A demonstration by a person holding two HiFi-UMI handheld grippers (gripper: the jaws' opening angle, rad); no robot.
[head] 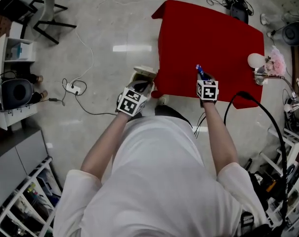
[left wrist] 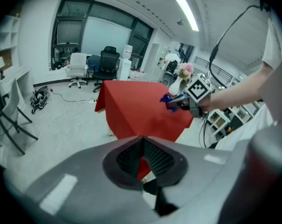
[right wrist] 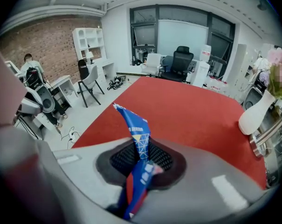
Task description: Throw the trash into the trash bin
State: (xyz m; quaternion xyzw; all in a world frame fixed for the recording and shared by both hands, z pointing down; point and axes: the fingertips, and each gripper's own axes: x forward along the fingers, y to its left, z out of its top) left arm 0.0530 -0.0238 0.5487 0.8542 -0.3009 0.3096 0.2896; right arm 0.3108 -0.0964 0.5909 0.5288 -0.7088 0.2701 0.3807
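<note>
the thin blue plastic wrapper, crinkled and printed with white lattice lines, a yellow triangle and red-and-white patches lower down, stands upright, pinched between the jaws of the right gripper. its free tip curls above the near edge of the red cloth-covered table. a cream boxy bin stands on the floor just beside the table's near corner.

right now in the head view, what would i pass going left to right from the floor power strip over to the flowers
white power strip → left claw → right claw, shut on a blue wrapper → white vase → pink flowers
</note>
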